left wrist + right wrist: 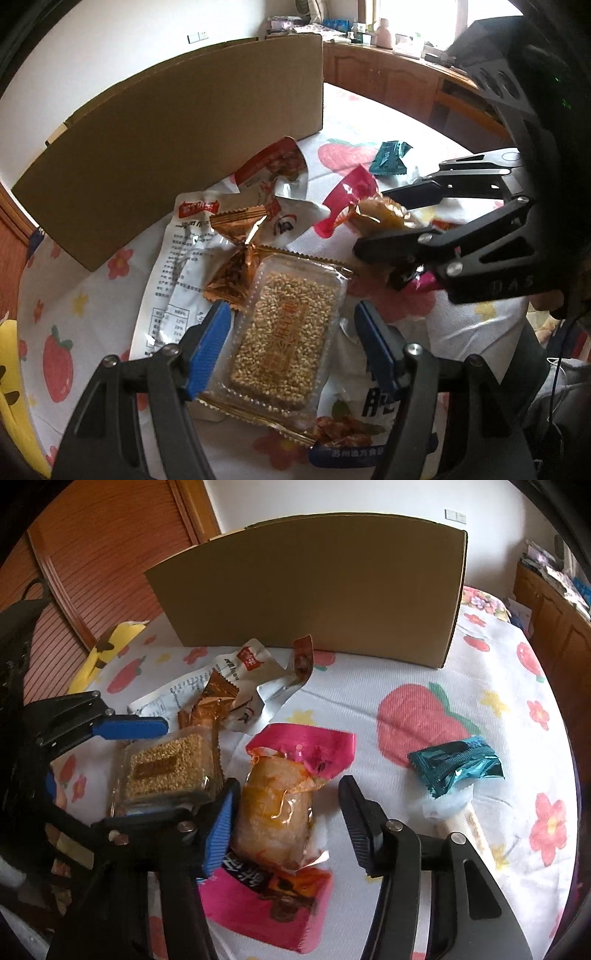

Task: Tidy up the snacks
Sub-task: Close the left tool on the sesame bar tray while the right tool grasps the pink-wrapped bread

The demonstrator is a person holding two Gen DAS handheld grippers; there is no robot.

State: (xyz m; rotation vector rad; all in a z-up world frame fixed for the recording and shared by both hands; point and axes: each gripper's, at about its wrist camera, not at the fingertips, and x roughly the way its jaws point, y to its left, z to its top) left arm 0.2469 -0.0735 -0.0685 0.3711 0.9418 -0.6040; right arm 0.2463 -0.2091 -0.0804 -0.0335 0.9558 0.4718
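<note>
Left tongs (291,332) are standing spread, blue pads either side of a clear-wrapped sesame brittle bar (284,332); neither pad is visibly pressing on it. Right tongs (288,827) are likewise spread, straddling a pink-topped pouch of orange-brown food (280,805); the left pad is sitting just beside the pouch, the right pad well clear.

The snacks are lying on a strawberry-print sheet (424,686) covering a bed, in front of an upright cardboard box (314,583).

The left wrist view alone is showing the bar's full face with its gold print, a copper foil wrapper (236,258) touching its far end, a white packet with printed text (184,266) beneath, and a cluttered wooden counter (388,74) under a window. It is also showing the right tongs from the side, over the pink-topped pouch.

The right wrist view alone is showing a pink box (266,908) under the pouch, a white stick-shaped snack (465,823) below a teal foil packet (458,768), a yellow object (107,653) by a slatted wooden door (92,572), and the left tongs from the side.
</note>
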